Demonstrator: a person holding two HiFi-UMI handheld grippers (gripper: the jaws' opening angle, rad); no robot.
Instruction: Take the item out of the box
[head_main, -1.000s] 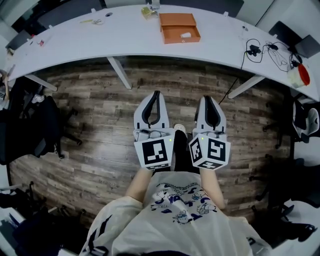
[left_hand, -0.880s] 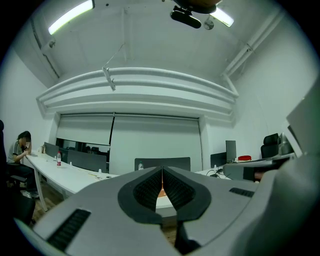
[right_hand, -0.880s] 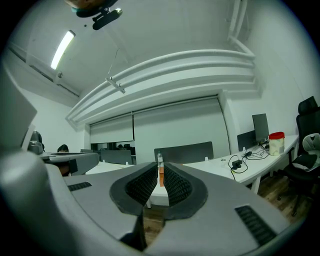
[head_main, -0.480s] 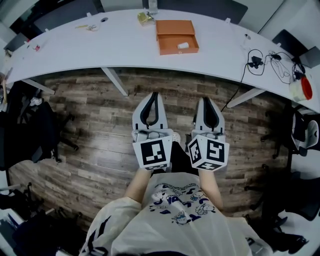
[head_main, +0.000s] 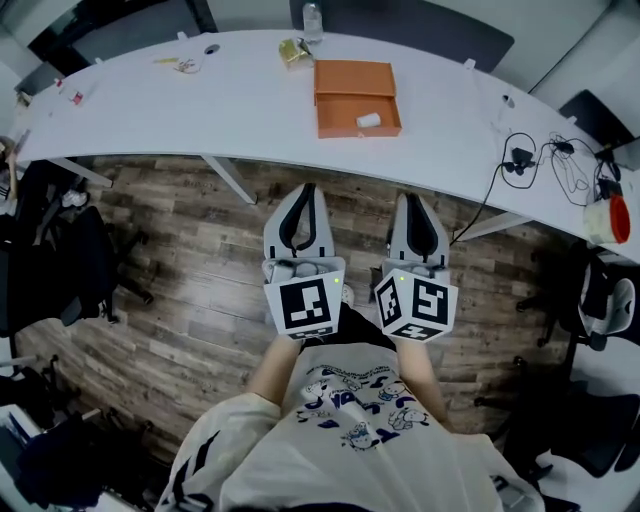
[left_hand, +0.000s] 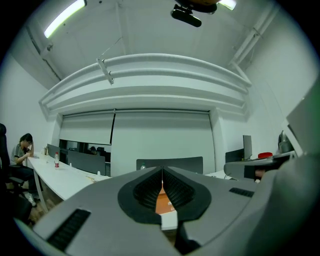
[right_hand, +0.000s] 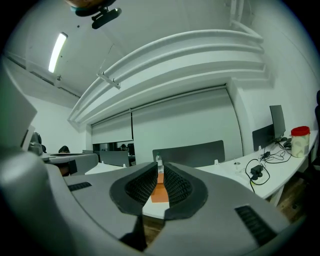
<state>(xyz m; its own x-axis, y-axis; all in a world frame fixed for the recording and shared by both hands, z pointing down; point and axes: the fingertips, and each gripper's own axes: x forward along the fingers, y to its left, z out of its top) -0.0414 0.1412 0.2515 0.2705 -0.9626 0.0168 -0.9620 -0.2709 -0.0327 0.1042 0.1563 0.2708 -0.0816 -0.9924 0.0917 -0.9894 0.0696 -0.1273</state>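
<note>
Across the wood floor (head_main: 180, 250) from the person, on the long curved white table (head_main: 200, 105), sat the open orange box (head_main: 345, 90). A small white item (head_main: 369, 120) lay inside, at the near right corner. A water bottle (head_main: 312, 18) stood just beyond the box, a small yellowish object (head_main: 292, 50) lay to its left, and black cables (head_main: 540, 160) and a red-lidded tub (head_main: 612, 218) lay far along the table's right end.

Left gripper (head_main: 312, 186) and right gripper (head_main: 413, 196) were held side by side over the floor, pointing at the table, well apart from the box. Both gripper views showed the jaws pressed together at the tips, nothing between them. The orange box was visible only in the distance, through the gap behind the tips.
</note>
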